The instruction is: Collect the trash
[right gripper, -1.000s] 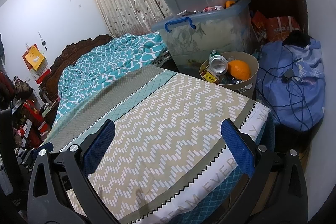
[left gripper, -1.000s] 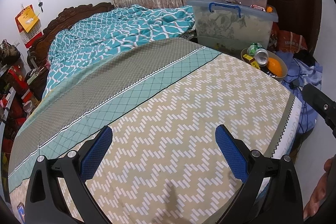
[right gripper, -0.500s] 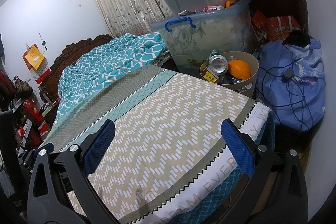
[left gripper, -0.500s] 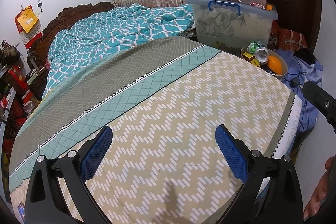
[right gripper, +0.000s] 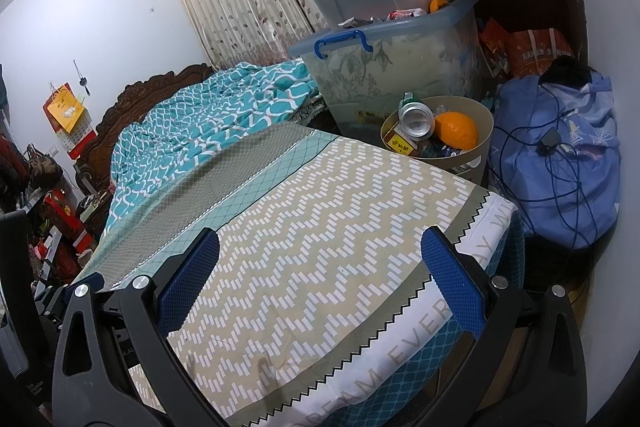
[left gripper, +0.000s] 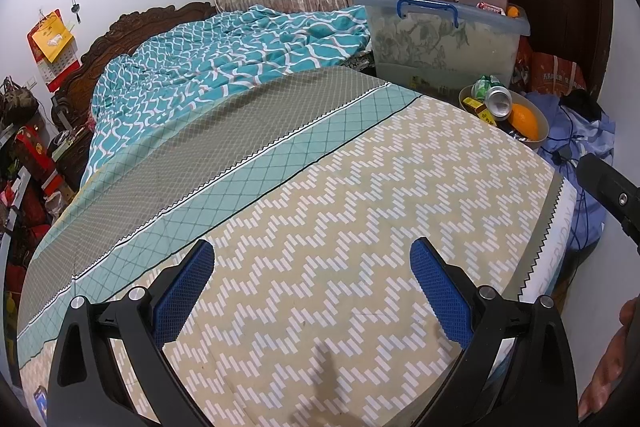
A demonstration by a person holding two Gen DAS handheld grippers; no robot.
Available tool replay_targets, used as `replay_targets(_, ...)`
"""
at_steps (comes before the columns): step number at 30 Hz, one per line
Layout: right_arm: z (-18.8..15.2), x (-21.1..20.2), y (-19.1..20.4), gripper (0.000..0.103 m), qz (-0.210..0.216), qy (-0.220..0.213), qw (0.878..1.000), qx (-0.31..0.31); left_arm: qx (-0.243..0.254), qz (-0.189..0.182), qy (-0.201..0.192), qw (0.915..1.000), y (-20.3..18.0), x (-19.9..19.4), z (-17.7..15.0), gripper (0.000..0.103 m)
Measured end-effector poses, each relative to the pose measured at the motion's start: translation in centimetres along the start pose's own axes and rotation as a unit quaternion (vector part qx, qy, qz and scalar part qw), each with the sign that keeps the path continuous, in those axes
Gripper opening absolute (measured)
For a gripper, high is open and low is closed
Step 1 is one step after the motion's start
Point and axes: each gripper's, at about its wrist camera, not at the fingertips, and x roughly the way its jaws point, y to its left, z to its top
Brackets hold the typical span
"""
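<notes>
A tan round bin (right gripper: 486, 125) stands on the floor past the bed's far corner; it also shows in the left wrist view (left gripper: 542, 123). It holds a silver can (right gripper: 418, 119), an orange (right gripper: 458, 131) and a yellow box (right gripper: 398, 145). My left gripper (left gripper: 312, 283) is open and empty over the patterned bedspread (left gripper: 360, 207). My right gripper (right gripper: 320, 275) is open and empty over the bed's foot corner. No loose trash shows on the bed.
Two stacked clear storage boxes (right gripper: 392, 59) stand behind the bin. A blue bag with cables (right gripper: 560, 155) lies right of the bin. A teal quilt (left gripper: 224, 67) is bunched at the headboard. Clutter lines the left wall (left gripper: 28, 163).
Both views have shifted only slightly; the left gripper has drifted back a little from the bin. Both grippers stay open and empty.
</notes>
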Motion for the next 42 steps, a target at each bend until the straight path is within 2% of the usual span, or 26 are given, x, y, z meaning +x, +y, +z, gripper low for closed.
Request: replay_targets(42,-0.81,0.42,0.05,0.100,0.002,0.009,1.000,0.004,0.009,-0.002,0.006,0.9999,-0.35,0.60,-0.38,0.094)
